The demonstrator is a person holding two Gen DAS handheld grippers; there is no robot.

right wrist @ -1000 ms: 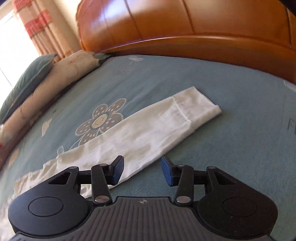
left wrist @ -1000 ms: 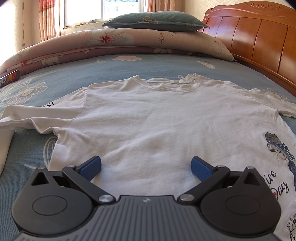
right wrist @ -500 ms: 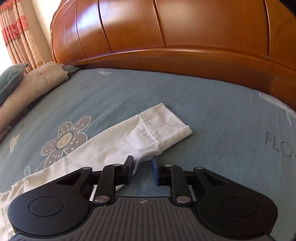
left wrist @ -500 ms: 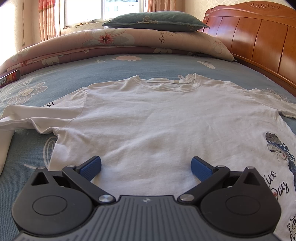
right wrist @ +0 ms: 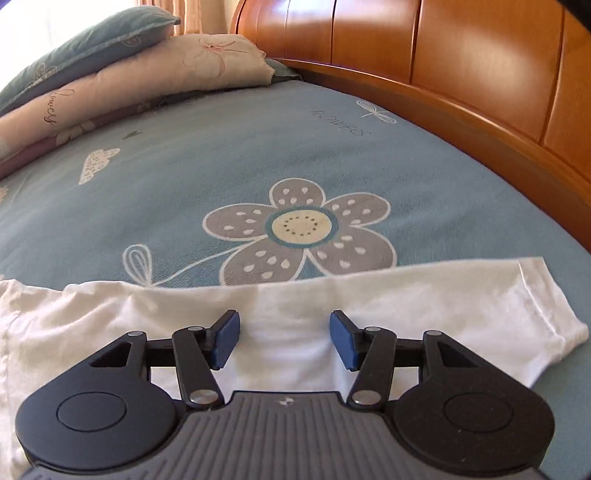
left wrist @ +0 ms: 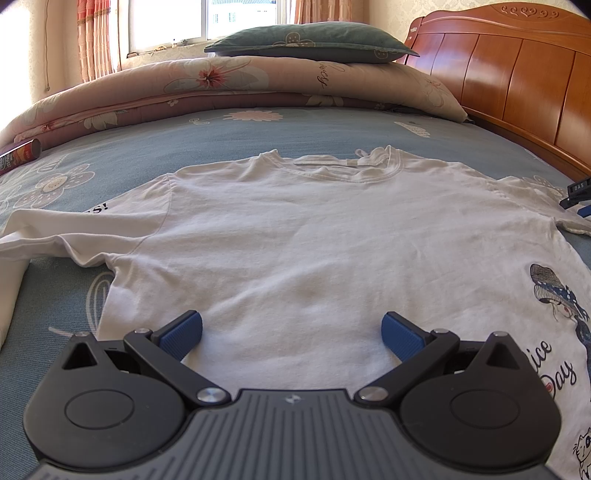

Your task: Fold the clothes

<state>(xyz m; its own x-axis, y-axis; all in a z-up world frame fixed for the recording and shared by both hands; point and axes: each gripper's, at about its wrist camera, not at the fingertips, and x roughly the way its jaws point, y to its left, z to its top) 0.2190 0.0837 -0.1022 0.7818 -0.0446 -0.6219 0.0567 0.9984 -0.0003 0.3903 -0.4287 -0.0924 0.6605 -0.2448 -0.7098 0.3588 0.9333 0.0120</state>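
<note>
In the left wrist view, a white long-sleeved cotton shirt lies flat, front down, on a blue-grey bedsheet printed with flowers, its ribbed collar turned toward a folded pink floral quilt and the dark green pillow stacked on it. The knit looks soft and faintly wrinkled, and a printed cartoon girl with lettering shows near its right side. The left gripper hangs over the shirt's lower hem with its blue ribbed pads spread wide and nothing clamped between them. Beside the shirt's left sleeve, near the quilt, lies a dark red cylindrical can. A glossy orange-brown wooden headboard of curved panels runs past the shirt's right shoulder, and a sunlit window with striped curtains sits beyond the quilt. In the right wrist view, the shirt's right sleeve stretches flat across the sheet, its stitched cuff pointing toward the headboard, just below a large grey printed flower. The right gripper hovers over the middle of that sleeve; its jaws are opening, the cloth lying under the gap and pinched by neither pad.
</note>
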